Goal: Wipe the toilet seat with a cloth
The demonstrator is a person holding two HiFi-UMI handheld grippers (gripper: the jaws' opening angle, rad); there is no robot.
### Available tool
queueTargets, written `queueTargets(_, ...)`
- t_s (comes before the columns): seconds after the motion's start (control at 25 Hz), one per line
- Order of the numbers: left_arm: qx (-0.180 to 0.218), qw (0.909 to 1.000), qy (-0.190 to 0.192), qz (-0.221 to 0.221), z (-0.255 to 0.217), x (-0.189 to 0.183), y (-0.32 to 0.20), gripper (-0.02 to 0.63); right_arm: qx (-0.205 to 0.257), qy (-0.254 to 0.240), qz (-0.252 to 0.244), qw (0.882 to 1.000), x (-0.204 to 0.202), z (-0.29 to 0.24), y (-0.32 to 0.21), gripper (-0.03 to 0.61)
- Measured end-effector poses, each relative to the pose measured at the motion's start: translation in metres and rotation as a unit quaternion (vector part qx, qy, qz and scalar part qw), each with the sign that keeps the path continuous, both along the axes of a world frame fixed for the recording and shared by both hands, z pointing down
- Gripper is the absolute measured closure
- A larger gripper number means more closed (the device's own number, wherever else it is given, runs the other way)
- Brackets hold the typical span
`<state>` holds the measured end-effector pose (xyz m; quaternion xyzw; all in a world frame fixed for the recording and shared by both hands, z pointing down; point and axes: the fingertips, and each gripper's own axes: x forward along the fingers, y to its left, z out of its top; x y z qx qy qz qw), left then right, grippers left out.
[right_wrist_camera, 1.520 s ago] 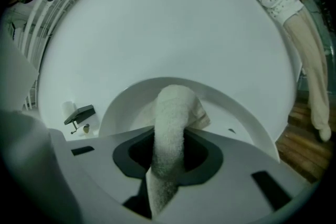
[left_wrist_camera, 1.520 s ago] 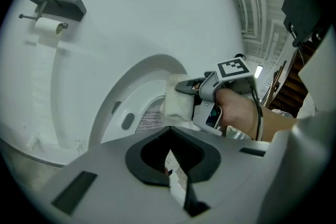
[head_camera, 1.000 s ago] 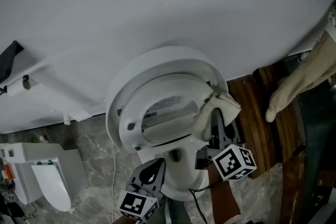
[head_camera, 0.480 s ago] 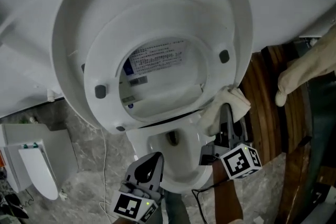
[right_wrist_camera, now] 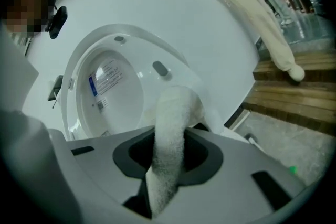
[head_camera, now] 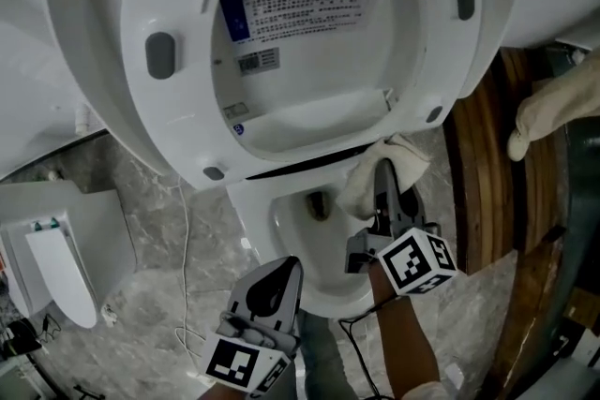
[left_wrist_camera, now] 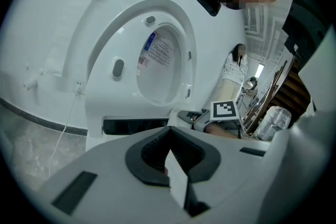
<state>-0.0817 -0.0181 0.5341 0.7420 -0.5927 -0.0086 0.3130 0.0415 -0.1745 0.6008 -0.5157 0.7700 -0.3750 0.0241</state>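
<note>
The right gripper (head_camera: 383,187) has its jaws clamped on a bunched cloth (head_camera: 398,155), soft and nubby like terry. It holds the wad up at the lower edge of the raised toilet seat (head_camera: 122,108), near the hinge, likely to drag it along that smooth, glossy white ring with its grey rubber bumpers (head_camera: 161,54). The left gripper (head_camera: 279,281) sits low by the rounded bowl (head_camera: 281,220), jaws closed on nothing, apparently staying clear.

The grey marbled floor (head_camera: 131,295) carries the white toilet (head_camera: 258,201), a thin white cable (head_camera: 185,248), and wooden boards (head_camera: 473,173) alongside.
</note>
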Motion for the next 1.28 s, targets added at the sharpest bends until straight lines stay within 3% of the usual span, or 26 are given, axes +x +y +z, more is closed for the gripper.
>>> queueTargets(0.36,-0.003,0.9971,-0.005,-0.076,-0.005,-0.053,0.032,0.603,-0.036,0.023,-0.134,0.99,-0.104,0.016,0.066,0.489)
queueTargets(0.68,0.008,0.988,-0.009,-0.154,-0.031,-0.105,0.062,0.603,-0.008,0.06,-0.262,0.963,-0.197,-0.013,0.121,0.489)
queueTargets(0.96,0.02,0.9846,-0.016,-0.173,-0.086,-0.126,0.078,0.603,-0.002,0.06,-0.278,0.959,-0.223,-0.085,0.124,0.489)
queueTargets(1.28,0.075,0.9843,-0.015,-0.159,-0.172,-0.132,0.042,0.603,0.022,0.066,-0.262,0.962,-0.231,-0.189,0.064,0.489)
